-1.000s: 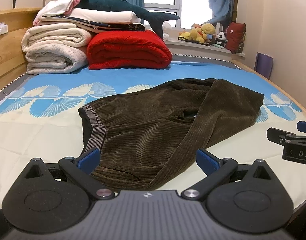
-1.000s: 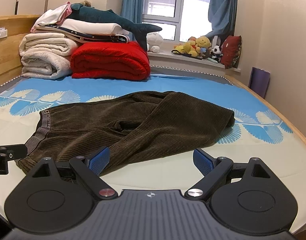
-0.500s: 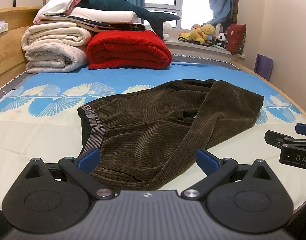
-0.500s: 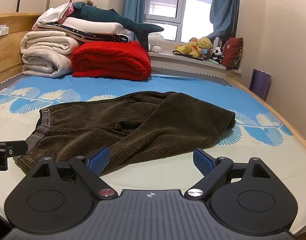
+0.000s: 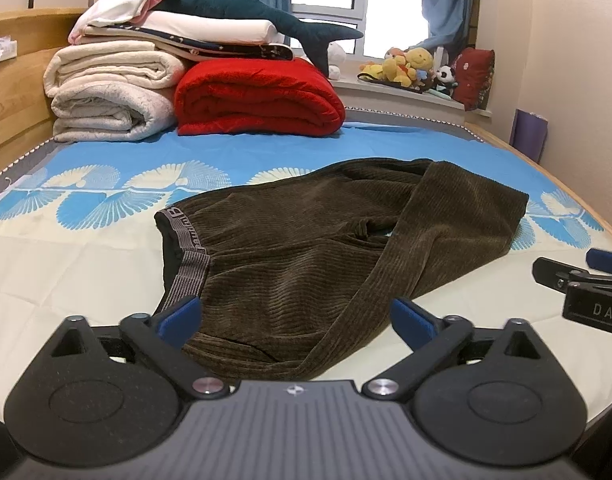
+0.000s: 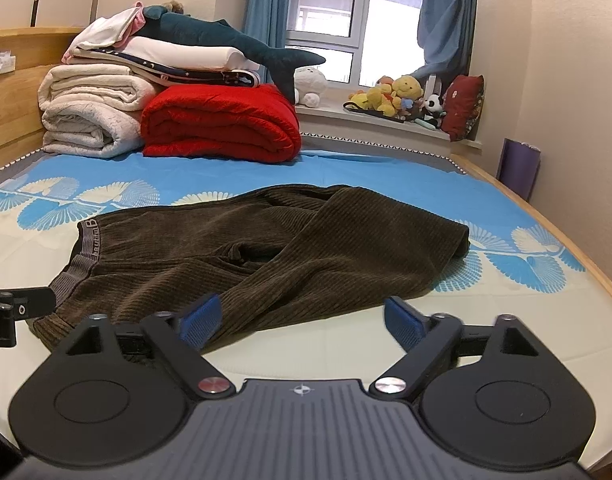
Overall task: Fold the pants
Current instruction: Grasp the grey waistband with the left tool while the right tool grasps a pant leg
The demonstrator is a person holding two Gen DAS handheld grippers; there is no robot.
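A pair of dark brown corduroy pants (image 5: pixel 306 248) lay rumpled across the middle of the bed (image 5: pixel 65 264), spread on a sheet printed with blue fan shapes. The grey elastic waistband (image 5: pixel 185 248) faced the left edge of the bed, and one leg (image 5: pixel 386 264) was flopped diagonally over the rest of the garment, running toward the near edge. The far end of the pants reached toward the right edge.

The left gripper (image 5: pixel 295 316) hovered at the near edge with its blue pads spread wide and its jaws closing slightly; the near hem of the pants lay between and below the pads, but they did not press on the cloth. The right gripper (image 6: pixel 301 320) was just beside it, further toward the right edge, also with jaws apart and closing; only the edge of the folded-over leg lay by its left pad, the bare sheet under the rest, and nothing was gripped.

At the far left corner of the bed sat a stack of rolled white blankets (image 5: pixel 105 92) beside a folded red quilt (image 5: pixel 257 100), with a plush shark (image 5: pixel 245 12) lying on top. Stuffed toys (image 6: pixel 398 96) lined the windowsill (image 6: pixel 370 126) beyond the far edge.
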